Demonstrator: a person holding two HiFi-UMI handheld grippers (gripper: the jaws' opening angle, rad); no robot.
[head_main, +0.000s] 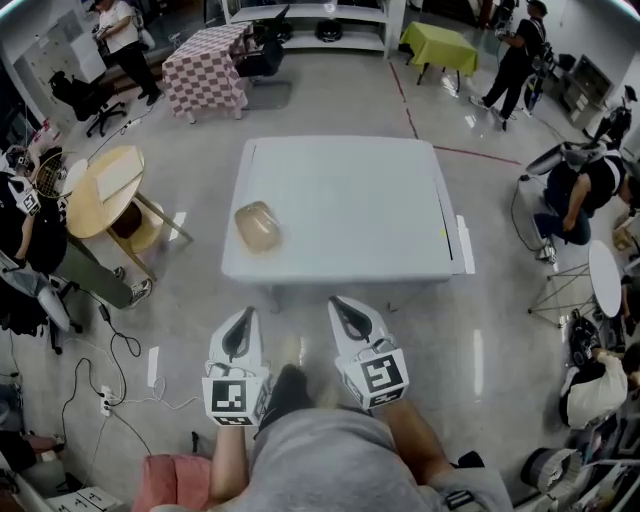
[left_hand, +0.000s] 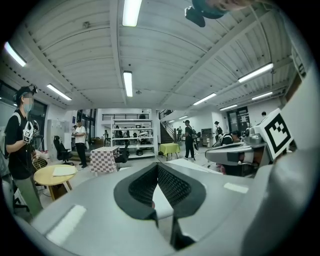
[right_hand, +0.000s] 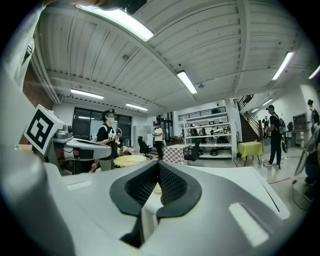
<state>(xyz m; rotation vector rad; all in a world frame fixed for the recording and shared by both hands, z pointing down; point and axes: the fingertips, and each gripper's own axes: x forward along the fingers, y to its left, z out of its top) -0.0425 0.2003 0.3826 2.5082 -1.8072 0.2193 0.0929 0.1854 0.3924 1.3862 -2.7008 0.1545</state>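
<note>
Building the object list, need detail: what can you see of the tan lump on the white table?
The tan lump is a rounded, loaf-like shape, pale brown and slightly glossy; its material cannot be told. It lies alone on the white table, near the table's near left corner, touching only the tabletop. The left gripper and right gripper hang short of the table, apart from it.

Table (head_main: 345, 205) smooth, matt white — tan lump (head_main: 258, 226) slightly glossy; floor (head_main: 500, 340) polished, reflective.

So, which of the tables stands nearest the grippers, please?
The white rectangular table just ahead of them; the round wooden table, checked table and green table stand farther off.
</note>
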